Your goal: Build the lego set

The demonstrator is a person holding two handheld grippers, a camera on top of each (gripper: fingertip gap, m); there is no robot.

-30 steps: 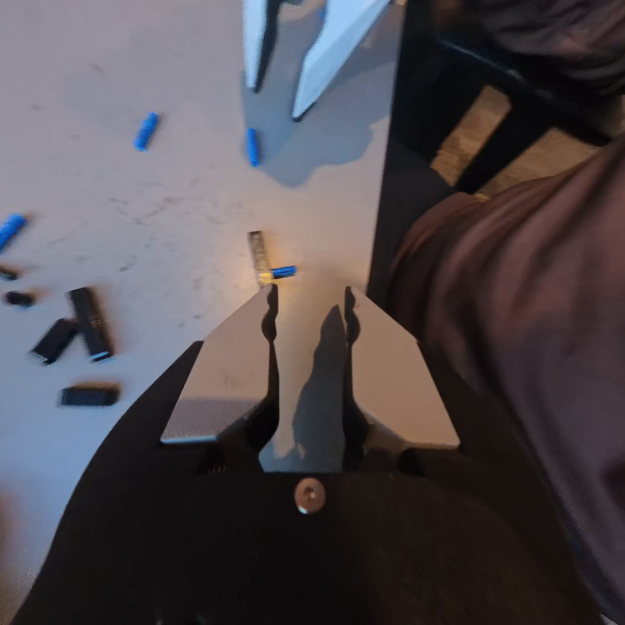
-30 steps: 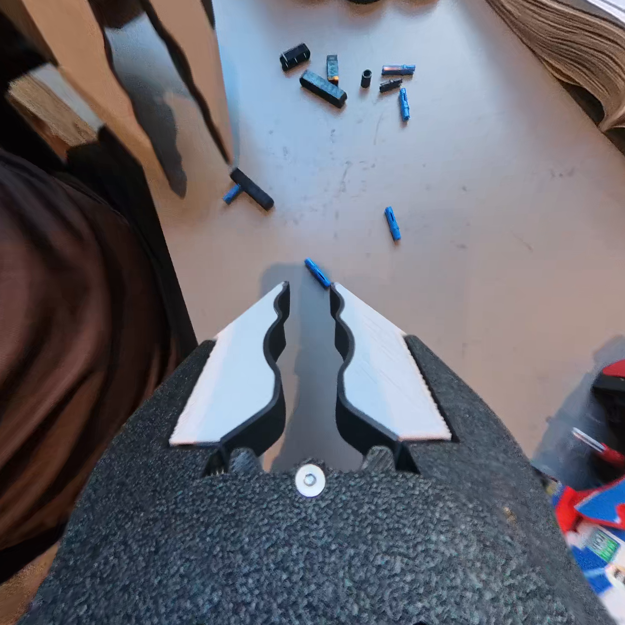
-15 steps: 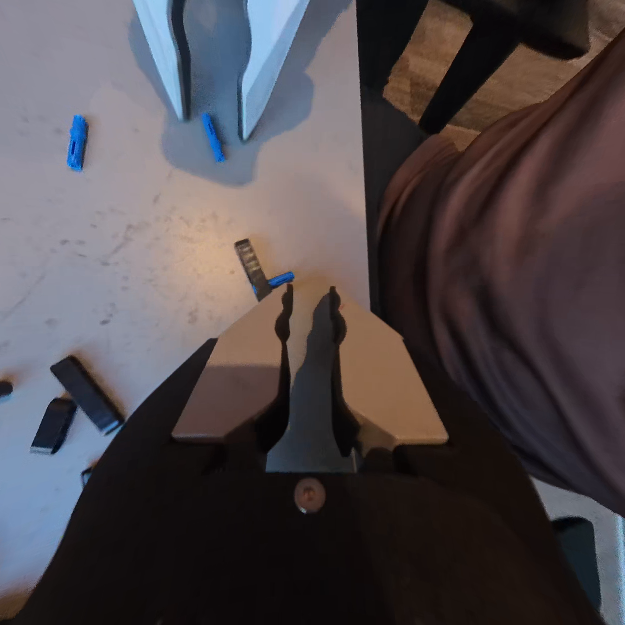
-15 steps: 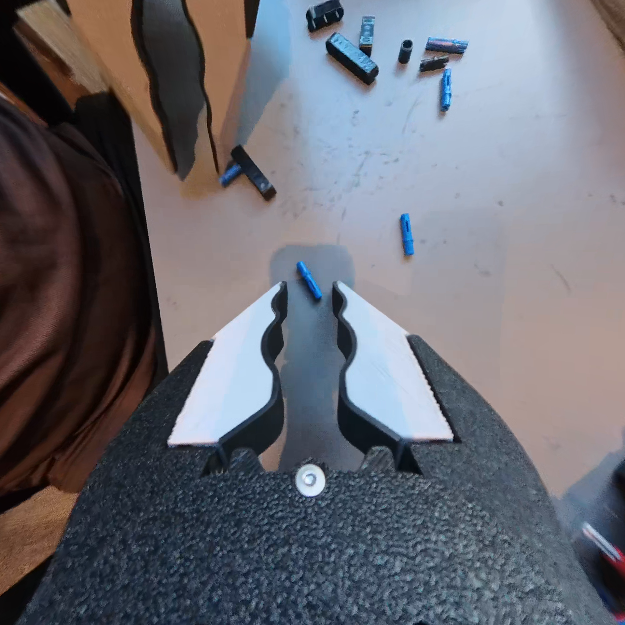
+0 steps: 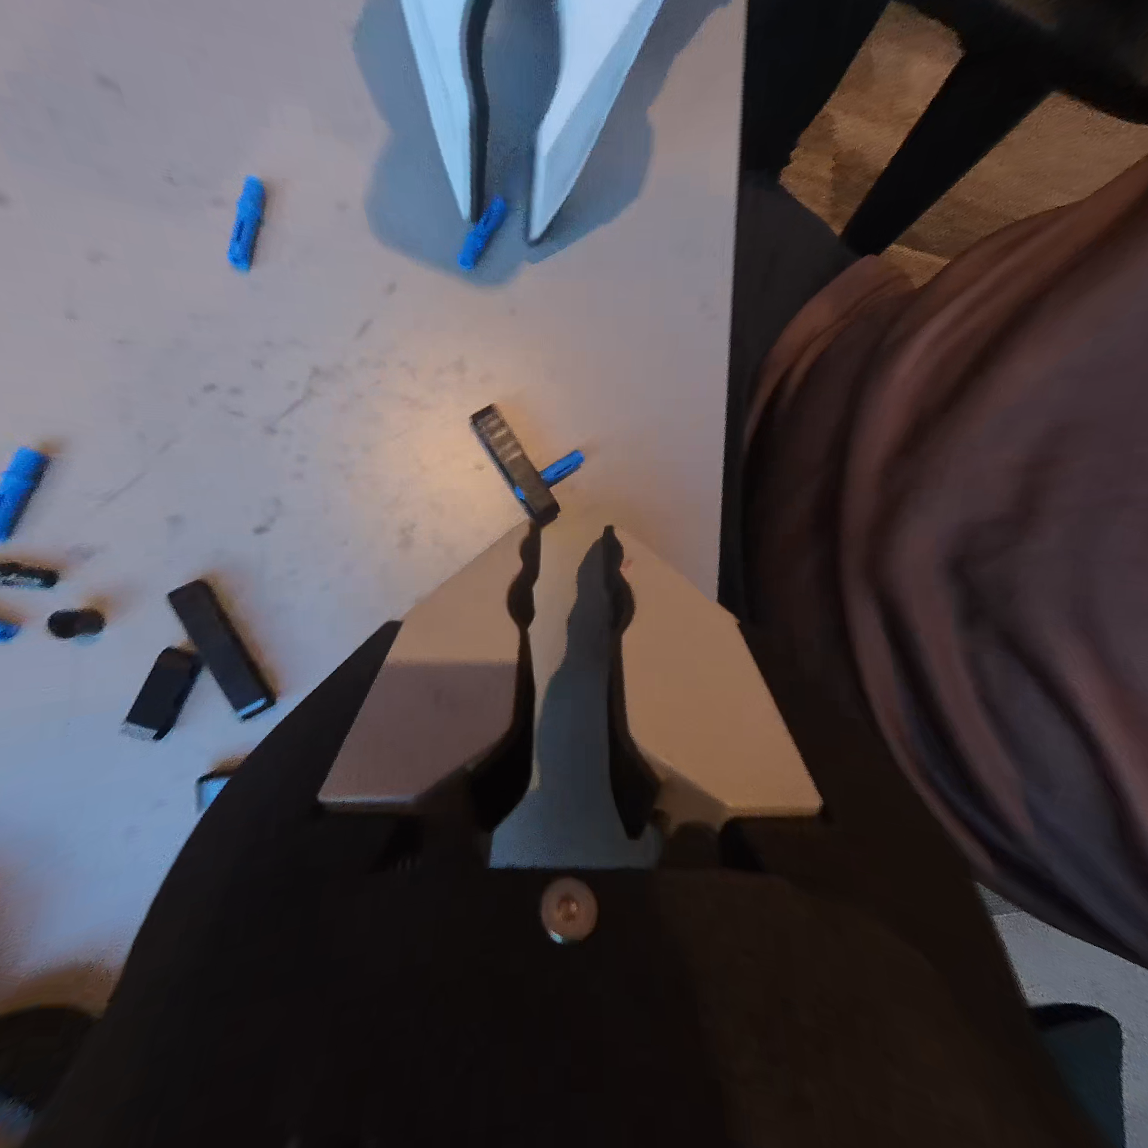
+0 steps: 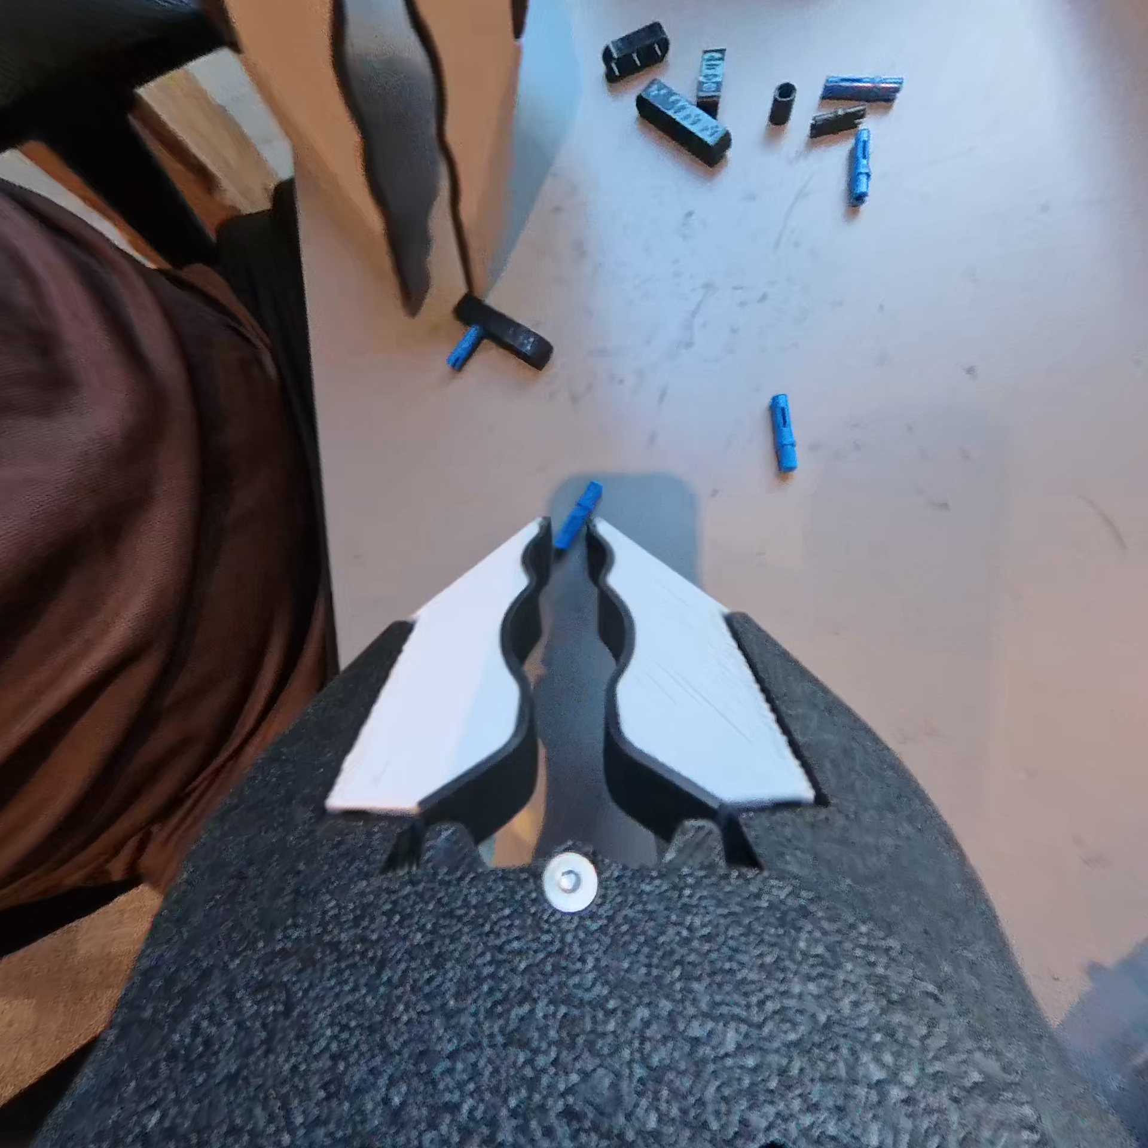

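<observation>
A short black beam (image 5: 512, 463) with a blue pin (image 5: 562, 466) stuck in its side lies on the pale table near its edge. My left gripper (image 5: 571, 531) is narrowly open and empty, its left fingertip right at the beam's near end. The beam (image 6: 509, 338) and left gripper (image 6: 441, 301) also show in the right wrist view. My right gripper (image 6: 566, 525) is nearly closed, with one end of a loose blue pin (image 6: 578, 515) between its tips. A small gap shows beside the pin (image 5: 483, 231) in the left wrist view, where the right gripper (image 5: 504, 223) reaches in from the top.
A second loose blue pin (image 6: 783, 432) lies to the right. Several black beams (image 6: 683, 121), a black sleeve (image 6: 783, 102) and a third blue pin (image 6: 858, 164) sit farther back. The table edge (image 5: 736, 373) and a person's brown sleeve (image 5: 932, 559) are close by. The gap from one gripper's tips to the other's is roughly 10 cm.
My right gripper moved onto the loose blue pin and narrowed; the pin turned between the tips. My left gripper narrowed and came up to the black beam's end.
</observation>
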